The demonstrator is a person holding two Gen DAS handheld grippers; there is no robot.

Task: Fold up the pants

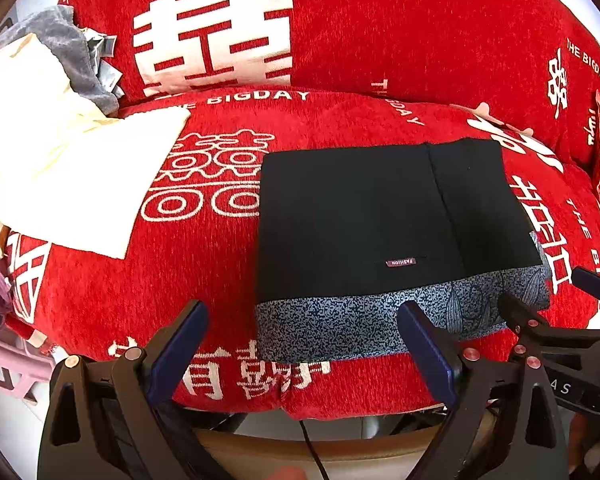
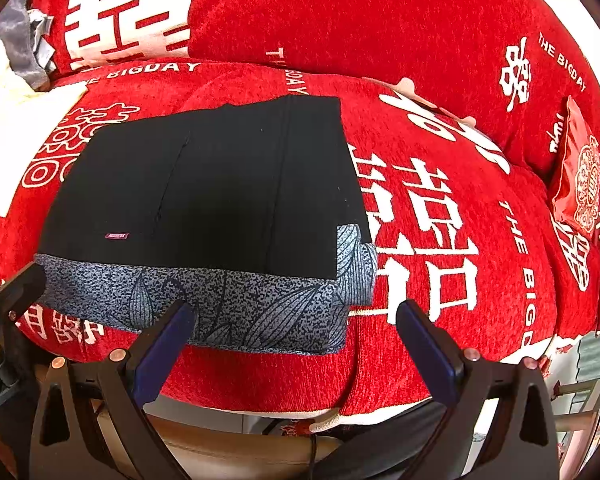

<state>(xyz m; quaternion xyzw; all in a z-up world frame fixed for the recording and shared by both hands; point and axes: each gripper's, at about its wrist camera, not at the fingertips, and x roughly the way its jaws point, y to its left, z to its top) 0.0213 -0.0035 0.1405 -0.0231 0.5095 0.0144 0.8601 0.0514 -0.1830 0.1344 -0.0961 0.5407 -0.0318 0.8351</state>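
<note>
Black cloth, folded into a compact rectangle, lies on the red sofa seat cushion (image 1: 220,280) near its front edge; we take this to be the pants (image 1: 360,216), resting squarely on a folded grey-blue patterned garment (image 1: 340,328) whose leaf-print border shows along the front and at the right corner. We judge the folding essentially complete: the edges are straight, the layers lie flat, and no leg or waistband hangs loose. What remains, if anything, appears to be only a final squaring of the stack, since the black piece sits slightly back from the patterned one. The left gripper (image 1: 302,344) stands wide apart and empty, just in front of the cushion edge; the right gripper (image 2: 292,344) is likewise spread wide and holds nothing, its left finger overlapping the patterned border in view, contact uncertain. As to writing, a small woven tag (image 1: 402,262) on the pants reads "FASHION", seen inverted. The sofa cover repeats "THE BIGDAY" with large white Chinese characters. A pale cream cloth (image 1: 60,160) lies at the cushion's left side; a red printed packet (image 2: 576,176) sits at the right end, its text unreadable.
</note>
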